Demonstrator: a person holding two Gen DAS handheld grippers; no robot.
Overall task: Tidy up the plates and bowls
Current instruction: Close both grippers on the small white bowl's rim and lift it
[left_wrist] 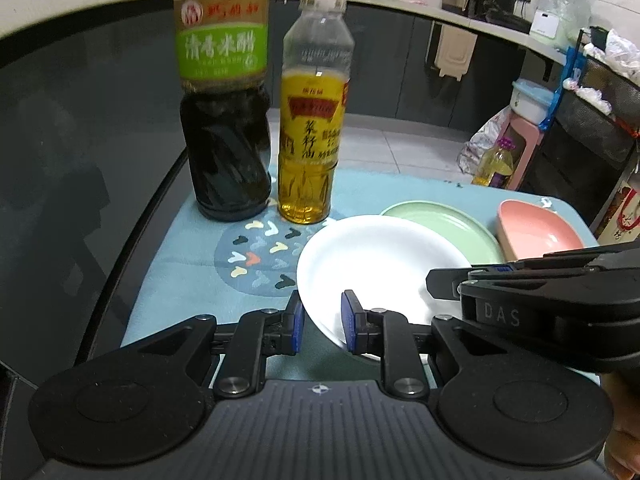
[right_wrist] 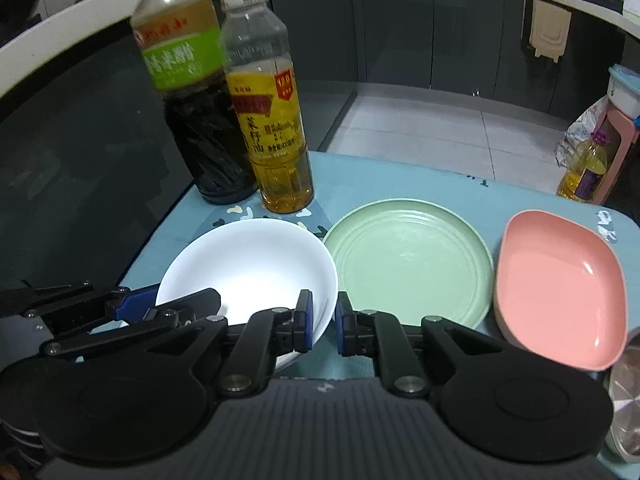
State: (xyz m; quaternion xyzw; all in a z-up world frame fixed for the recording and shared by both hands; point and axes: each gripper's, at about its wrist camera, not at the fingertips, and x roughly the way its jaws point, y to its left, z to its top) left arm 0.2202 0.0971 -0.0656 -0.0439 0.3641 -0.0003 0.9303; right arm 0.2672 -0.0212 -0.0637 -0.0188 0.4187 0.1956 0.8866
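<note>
A white bowl (left_wrist: 380, 256) (right_wrist: 248, 264) sits over the blue mat, and both grippers hold it. My left gripper (left_wrist: 323, 322) is shut on the bowl's near-left rim, which runs between the blue pads. My right gripper (right_wrist: 322, 320) is shut on its right rim. In the right wrist view the left gripper (right_wrist: 132, 306) comes in from the left edge. Right of the bowl lies a round green plate (right_wrist: 408, 260) (left_wrist: 452, 228). Further right is a pink dish (right_wrist: 560, 280) (left_wrist: 536, 232).
A dark vinegar bottle (left_wrist: 224, 120) (right_wrist: 200, 120) and a yellow oil bottle (left_wrist: 312, 140) (right_wrist: 272, 128) stand close behind the bowl. A steel bowl (right_wrist: 628, 392) shows at the lower right. Dark glass table (left_wrist: 80, 160) lies to the left. The mat's far edge (right_wrist: 400, 160) drops to a tiled floor.
</note>
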